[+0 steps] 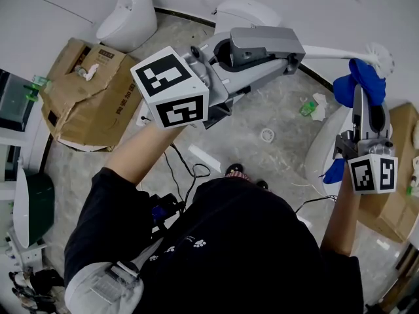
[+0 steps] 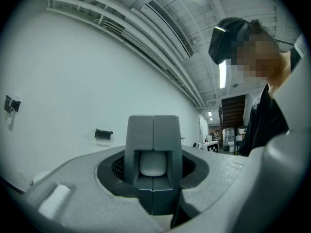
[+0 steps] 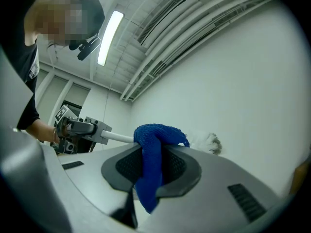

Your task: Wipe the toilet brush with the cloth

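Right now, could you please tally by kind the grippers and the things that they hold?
Grippers: 2 (left gripper, right gripper)
Toilet brush: 1, clamped in the left gripper
Blue cloth: 1, clamped in the right gripper
Total: 4

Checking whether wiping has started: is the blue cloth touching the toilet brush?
Touching. The right gripper view shows the cloth wrapped over the toilet brush shaft, beside its bristles.

Bright, even light from ceiling strip lamp [image 3: 109,35]; faint shadows; fisheye bending, black corner vignette in both gripper views; toilet brush [image 3: 209,141] bristles soft.
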Motion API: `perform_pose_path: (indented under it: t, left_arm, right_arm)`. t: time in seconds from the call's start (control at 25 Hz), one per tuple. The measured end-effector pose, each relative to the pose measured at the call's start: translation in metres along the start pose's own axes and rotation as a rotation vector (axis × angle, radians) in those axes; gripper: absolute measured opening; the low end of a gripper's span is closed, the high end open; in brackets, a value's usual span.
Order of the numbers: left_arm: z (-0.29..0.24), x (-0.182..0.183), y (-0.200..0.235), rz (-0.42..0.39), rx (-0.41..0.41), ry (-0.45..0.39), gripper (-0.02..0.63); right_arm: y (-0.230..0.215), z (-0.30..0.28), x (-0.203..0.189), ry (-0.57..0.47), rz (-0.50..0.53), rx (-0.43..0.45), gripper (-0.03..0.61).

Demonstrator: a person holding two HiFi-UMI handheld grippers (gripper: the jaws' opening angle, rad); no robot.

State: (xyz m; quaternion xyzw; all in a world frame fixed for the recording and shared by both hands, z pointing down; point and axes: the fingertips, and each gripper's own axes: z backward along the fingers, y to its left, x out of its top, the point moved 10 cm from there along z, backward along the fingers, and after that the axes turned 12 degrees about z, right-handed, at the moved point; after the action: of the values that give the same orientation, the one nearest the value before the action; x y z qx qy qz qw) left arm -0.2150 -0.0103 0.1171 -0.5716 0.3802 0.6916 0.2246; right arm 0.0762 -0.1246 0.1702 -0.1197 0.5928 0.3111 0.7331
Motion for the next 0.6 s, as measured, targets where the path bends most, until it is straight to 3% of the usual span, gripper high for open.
perform_pose_path:
  t: [0.6]
  left_arm:
    - [0.004,-0.002,0.001,-0.009,0.033,-0.027,0.166]
  right_arm:
    - [0.003,0.008,0.016,-0.022,-0.018,0.012,0.078]
